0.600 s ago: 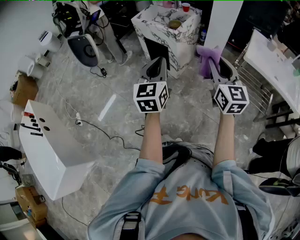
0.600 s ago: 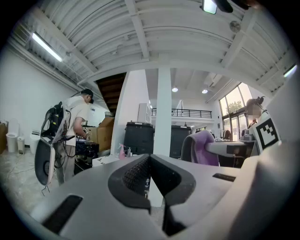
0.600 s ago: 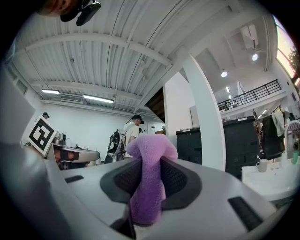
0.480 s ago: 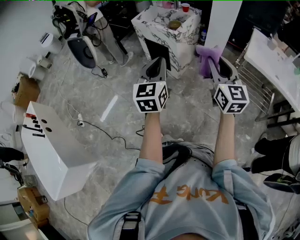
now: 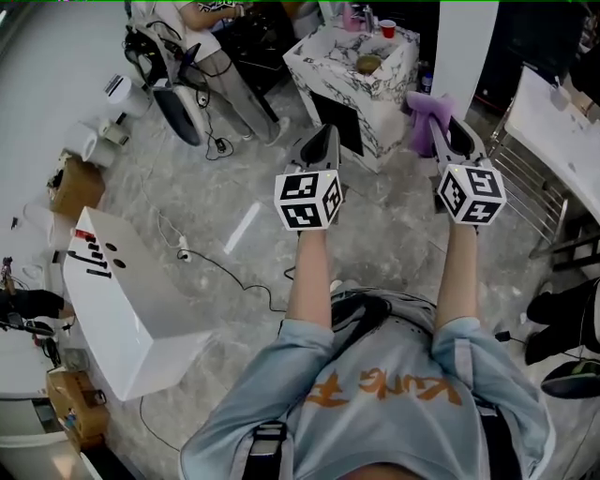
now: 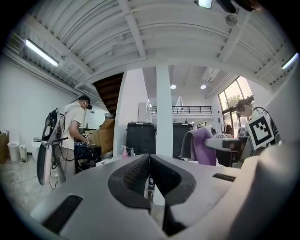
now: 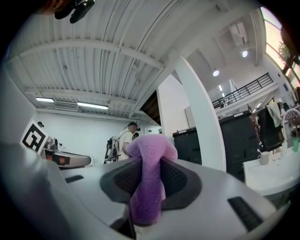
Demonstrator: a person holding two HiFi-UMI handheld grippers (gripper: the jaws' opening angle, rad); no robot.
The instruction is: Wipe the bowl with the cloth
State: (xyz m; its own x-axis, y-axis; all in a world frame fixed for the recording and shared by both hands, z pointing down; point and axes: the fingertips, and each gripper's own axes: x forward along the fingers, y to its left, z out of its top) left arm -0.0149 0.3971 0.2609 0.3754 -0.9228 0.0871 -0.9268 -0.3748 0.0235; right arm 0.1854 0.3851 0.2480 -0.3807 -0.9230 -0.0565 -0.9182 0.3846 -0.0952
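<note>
A yellowish bowl point(image 5: 368, 64) sits on a marble-patterned counter point(image 5: 382, 101) ahead of me, beside a red cup point(image 5: 387, 28). Both grippers are held level above the floor, short of the counter. My left gripper point(image 5: 324, 133) is shut with nothing between its jaws; in the left gripper view point(image 6: 149, 160) its pads meet. My right gripper point(image 5: 441, 124) is shut on a purple cloth point(image 5: 422, 120). In the right gripper view the purple cloth point(image 7: 147, 180) bulges out over the pinched pads of the right gripper point(image 7: 145, 165).
A white box point(image 5: 122, 300) stands on the marble floor at the left, with cables point(image 5: 220, 272) trailing past it. A person point(image 5: 211, 42) stands at equipment at the far left. A metal rack point(image 5: 525, 183) and a white table point(image 5: 562, 127) are on the right.
The head view has shifted, so the counter and floor sit a little lower and further right. Both grippers keep their pose and the cloth stays pinched.
</note>
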